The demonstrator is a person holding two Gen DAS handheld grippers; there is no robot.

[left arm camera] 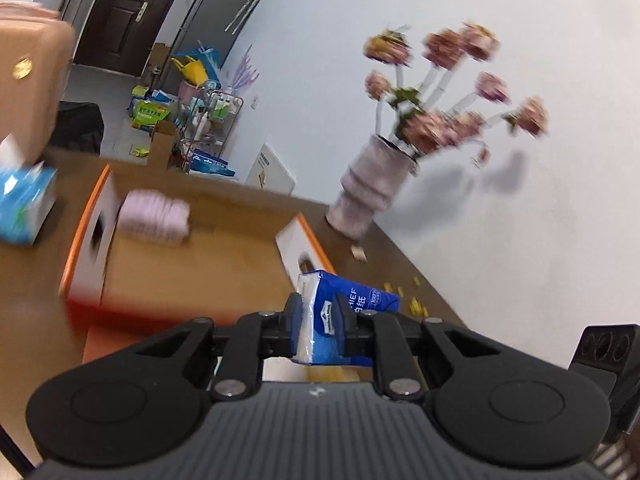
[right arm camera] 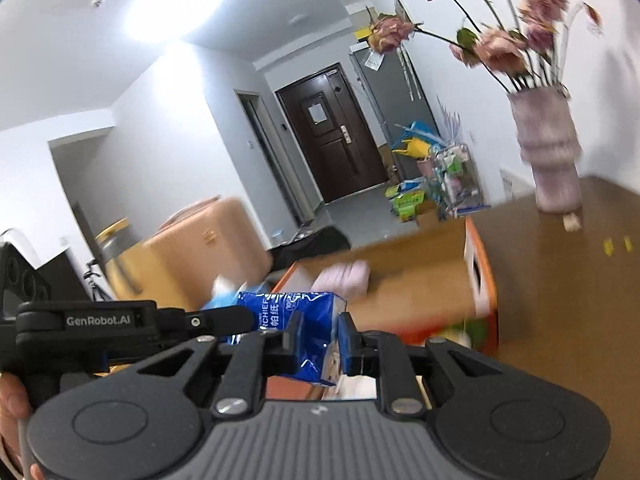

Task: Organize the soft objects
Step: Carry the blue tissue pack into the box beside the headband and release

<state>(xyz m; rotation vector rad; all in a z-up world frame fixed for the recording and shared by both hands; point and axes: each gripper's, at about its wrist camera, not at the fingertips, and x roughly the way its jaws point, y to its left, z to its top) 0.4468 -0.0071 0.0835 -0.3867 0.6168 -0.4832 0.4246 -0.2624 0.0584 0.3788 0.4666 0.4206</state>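
Observation:
In the left wrist view my left gripper (left arm camera: 318,308) is shut on one end of a blue tissue pack (left arm camera: 360,300), which sticks out to the right above the wooden table (left arm camera: 224,280). My right gripper (right arm camera: 320,328) is shut on a blue tissue pack (right arm camera: 280,308) that reaches left toward the left tool's black body (right arm camera: 100,320); it looks like the same pack held at both ends. Behind stands an orange-and-white open box (left arm camera: 92,240) (right arm camera: 478,276) with a folded pink towel stack (left arm camera: 154,216) (right arm camera: 344,276) inside.
A light blue tissue box (left arm camera: 24,204) lies left of the open box. A pale vase of pink flowers (left arm camera: 368,192) (right arm camera: 552,160) stands by the wall, with small yellow bits (left arm camera: 416,304) near it. A peach suitcase (right arm camera: 200,248) stands beyond the table. A hand (right arm camera: 12,400) holds the left tool.

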